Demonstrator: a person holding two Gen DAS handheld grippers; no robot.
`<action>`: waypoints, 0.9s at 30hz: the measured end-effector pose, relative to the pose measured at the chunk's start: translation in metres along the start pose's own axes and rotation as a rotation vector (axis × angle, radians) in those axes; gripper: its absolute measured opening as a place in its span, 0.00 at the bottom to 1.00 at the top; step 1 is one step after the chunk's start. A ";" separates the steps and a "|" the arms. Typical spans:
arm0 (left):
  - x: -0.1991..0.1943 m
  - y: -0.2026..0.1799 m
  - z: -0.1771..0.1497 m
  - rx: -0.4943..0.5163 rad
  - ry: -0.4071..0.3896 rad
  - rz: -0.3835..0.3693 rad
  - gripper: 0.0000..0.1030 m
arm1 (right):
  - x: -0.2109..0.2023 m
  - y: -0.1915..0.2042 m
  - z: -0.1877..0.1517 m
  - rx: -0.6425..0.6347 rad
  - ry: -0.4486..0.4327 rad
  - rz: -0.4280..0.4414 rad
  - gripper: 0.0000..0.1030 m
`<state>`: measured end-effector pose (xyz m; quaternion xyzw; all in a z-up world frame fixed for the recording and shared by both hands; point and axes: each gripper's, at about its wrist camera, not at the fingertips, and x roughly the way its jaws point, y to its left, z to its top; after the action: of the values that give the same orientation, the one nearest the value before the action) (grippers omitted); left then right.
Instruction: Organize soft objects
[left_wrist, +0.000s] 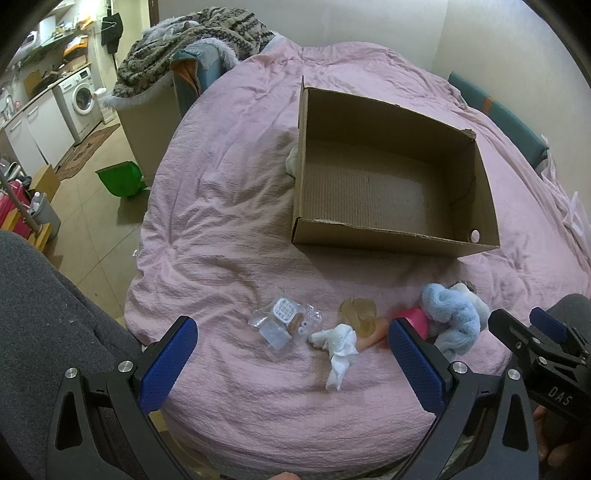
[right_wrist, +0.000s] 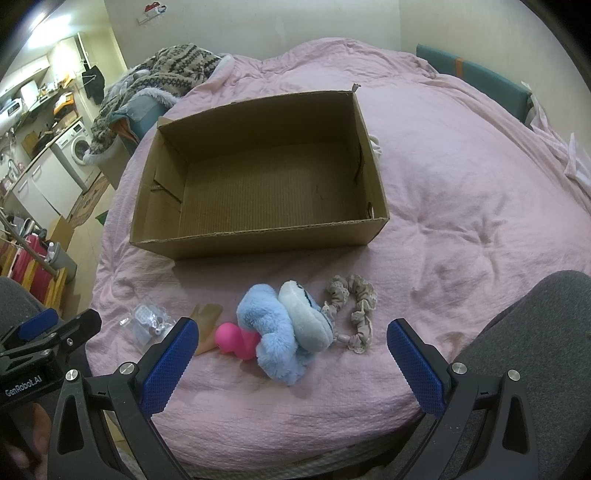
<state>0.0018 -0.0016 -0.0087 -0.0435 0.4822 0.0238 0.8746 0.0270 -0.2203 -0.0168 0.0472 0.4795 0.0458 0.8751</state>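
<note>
An open cardboard box (right_wrist: 258, 177) sits on a bed covered by a pink duvet (right_wrist: 461, 206); the box interior holds nothing. All positions below are referenced to this box.

Soft objects lie in a row on the duvet, near the front wall of the box and apart from it:
- Blue plush toy (right_wrist: 284, 328), in front of the box centre in the right wrist view.
- Pink rounded object (right_wrist: 236, 339), touching the plush toy on its left side.
- Lace-trimmed beige scrunchie (right_wrist: 354, 310), just beside the plush toy on its right.
- White folded cloth (left_wrist: 340, 343), in front of the box's left corner in the left wrist view.
- Clear plastic bag of small items (left_wrist: 284, 325), left of the cloth.
- Translucent tan piece (left_wrist: 360, 314), between the cloth and the pink object (material cannot be determined).

A white item (left_wrist: 293, 158) rests against the outer left wall of the box.

Left gripper (left_wrist: 291, 354): fingers spread wide, holding nothing, above the cloth and bag.
Right gripper (right_wrist: 291, 358): fingers spread wide, holding nothing, above the plush toy.
</note>
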 end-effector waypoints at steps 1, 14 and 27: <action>0.000 0.000 0.000 0.001 0.001 0.001 1.00 | 0.000 0.000 0.000 0.001 0.001 0.000 1.00; 0.000 0.000 0.000 0.000 0.002 0.001 1.00 | 0.003 0.000 0.000 0.006 0.006 0.007 1.00; 0.004 0.008 -0.001 -0.037 0.020 -0.006 1.00 | 0.054 -0.041 0.040 0.258 0.422 0.304 0.97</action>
<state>0.0028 0.0067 -0.0132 -0.0615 0.4902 0.0297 0.8689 0.0909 -0.2562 -0.0457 0.2191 0.6402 0.1240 0.7257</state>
